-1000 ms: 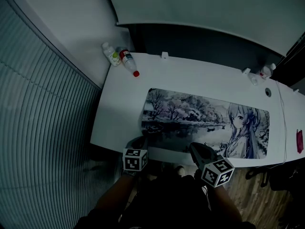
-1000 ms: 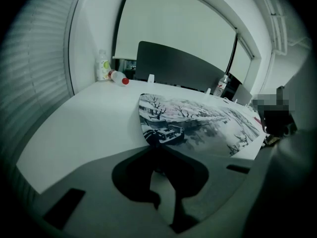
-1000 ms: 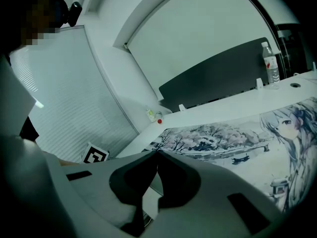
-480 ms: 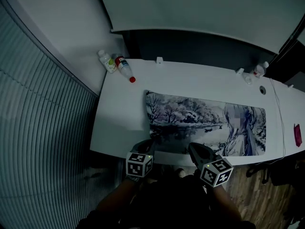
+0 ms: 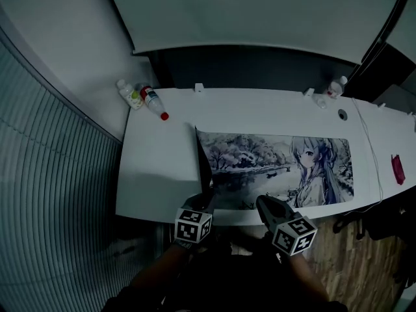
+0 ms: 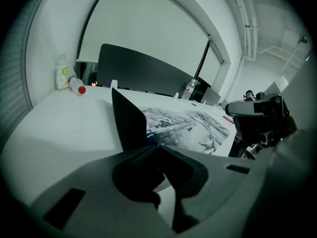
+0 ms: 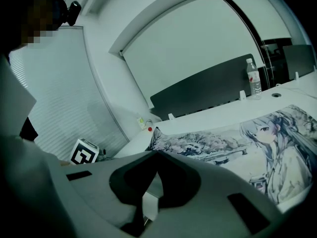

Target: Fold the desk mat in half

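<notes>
- Now the desk mat (image 5: 279,168) lies printed side up along the near half of the white counter (image 5: 156,168). It is flat except at its left end, which stands up off the surface and shows its dark underside.
- The left gripper (image 5: 208,199) has its jaws narrowed onto the mat's near left corner, and the flap rises straight out of their tips.
- The right gripper (image 5: 262,202) sits at the mat's near edge, just right of the other, with its jaws together. Whether they pinch the edge cannot be told.
- Only one corner is clearly held, so the far left corner may lag or sag, and the fold would then run skew with the ends not meeting.
- The hold is on a thin margin, and more hanging weight could pull the mat out of the jaws.
- If nothing pins the right half, the whole mat may slide across the smooth counter instead of folding.
- A thin cable (image 5: 369,149) crosses the counter just beside the mat's right end, where the folded end could land on it.
- Two bottles (image 5: 140,97) at the far left corner lie well apart and look safe.
</notes>
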`<control>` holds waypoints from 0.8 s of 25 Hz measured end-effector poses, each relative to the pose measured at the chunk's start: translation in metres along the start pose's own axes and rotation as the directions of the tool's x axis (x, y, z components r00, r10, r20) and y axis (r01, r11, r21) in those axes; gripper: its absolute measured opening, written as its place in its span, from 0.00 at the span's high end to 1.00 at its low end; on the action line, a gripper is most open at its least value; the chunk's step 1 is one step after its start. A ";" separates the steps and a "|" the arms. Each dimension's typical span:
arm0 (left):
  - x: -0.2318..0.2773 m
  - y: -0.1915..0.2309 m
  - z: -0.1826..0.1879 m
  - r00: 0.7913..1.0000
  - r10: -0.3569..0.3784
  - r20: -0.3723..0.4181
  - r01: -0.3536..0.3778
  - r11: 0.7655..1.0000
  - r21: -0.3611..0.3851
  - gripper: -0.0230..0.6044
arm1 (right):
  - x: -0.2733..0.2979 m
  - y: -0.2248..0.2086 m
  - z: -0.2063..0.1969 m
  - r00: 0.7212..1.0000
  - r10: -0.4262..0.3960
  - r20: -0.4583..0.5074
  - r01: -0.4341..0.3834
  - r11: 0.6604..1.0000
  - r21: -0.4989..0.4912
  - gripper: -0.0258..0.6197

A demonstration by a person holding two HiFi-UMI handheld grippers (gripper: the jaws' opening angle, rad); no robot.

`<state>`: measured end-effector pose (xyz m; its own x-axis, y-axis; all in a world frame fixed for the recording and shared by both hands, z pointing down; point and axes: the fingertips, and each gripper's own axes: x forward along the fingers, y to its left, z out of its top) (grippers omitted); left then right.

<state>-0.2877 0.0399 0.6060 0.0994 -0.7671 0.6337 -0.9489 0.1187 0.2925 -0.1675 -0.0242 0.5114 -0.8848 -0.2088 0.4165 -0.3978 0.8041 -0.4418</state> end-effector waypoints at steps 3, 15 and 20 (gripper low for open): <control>0.007 -0.011 0.002 1.000 -0.016 -0.006 0.016 1.000 0.010 0.91 | -0.013 -0.011 -0.001 1.000 -0.024 0.006 0.024 1.000 0.009 0.92; 0.038 -0.057 0.005 0.996 -0.065 -0.065 0.069 0.996 0.060 0.90 | -0.058 -0.053 -0.007 0.994 -0.099 0.057 0.093 0.991 0.097 0.92; 0.048 -0.071 0.005 0.994 -0.069 -0.081 0.075 0.995 0.070 0.90 | -0.073 -0.068 -0.005 0.991 -0.113 0.075 0.103 0.987 0.123 0.92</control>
<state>-0.2169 -0.0086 0.6125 0.1888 -0.7197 0.6681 -0.9574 0.0165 0.2883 -0.0752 -0.0609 0.5146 -0.8500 -0.3397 0.4026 -0.5137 0.7036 -0.4910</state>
